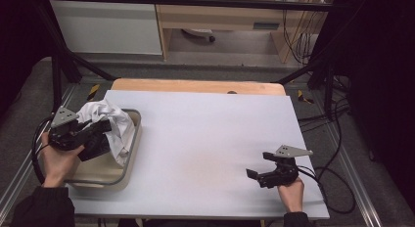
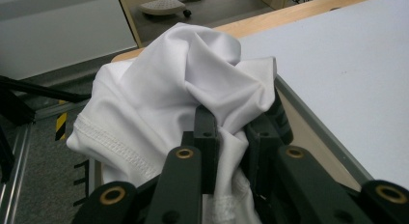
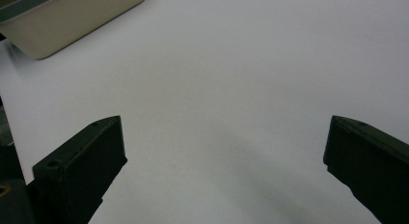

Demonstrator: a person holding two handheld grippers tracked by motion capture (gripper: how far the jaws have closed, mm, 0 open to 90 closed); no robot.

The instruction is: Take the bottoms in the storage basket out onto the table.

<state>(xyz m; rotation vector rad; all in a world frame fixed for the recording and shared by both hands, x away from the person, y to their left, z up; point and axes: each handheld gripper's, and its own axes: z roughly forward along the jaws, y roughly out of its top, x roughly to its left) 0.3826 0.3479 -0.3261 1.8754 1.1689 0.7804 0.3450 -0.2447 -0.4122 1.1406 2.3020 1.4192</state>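
Left claw (image 2: pixel 231 137) pinches a bunched white cloth (image 2: pixel 178 89) over the beige tub (image 1: pixel 128 153) at the table's (image 1: pixel 210 139) left edge, cloth hiding the jaw tips; right claw (image 3: pixel 224 171) spread, empty.

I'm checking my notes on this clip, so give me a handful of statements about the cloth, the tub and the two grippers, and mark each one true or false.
1. The left gripper is clamped on the white cloth. True.
2. The right gripper holds a corner of the cloth. False: its jaws stand wide apart over the bare white tabletop, with nothing between them.
3. The cloth is bunched over the beige tub at the table's left side. True.
4. The cloth lies spread flat in the middle of the table. False: it is crumpled at the tub.
5. The tub stands upside down. False: its opening faces up.
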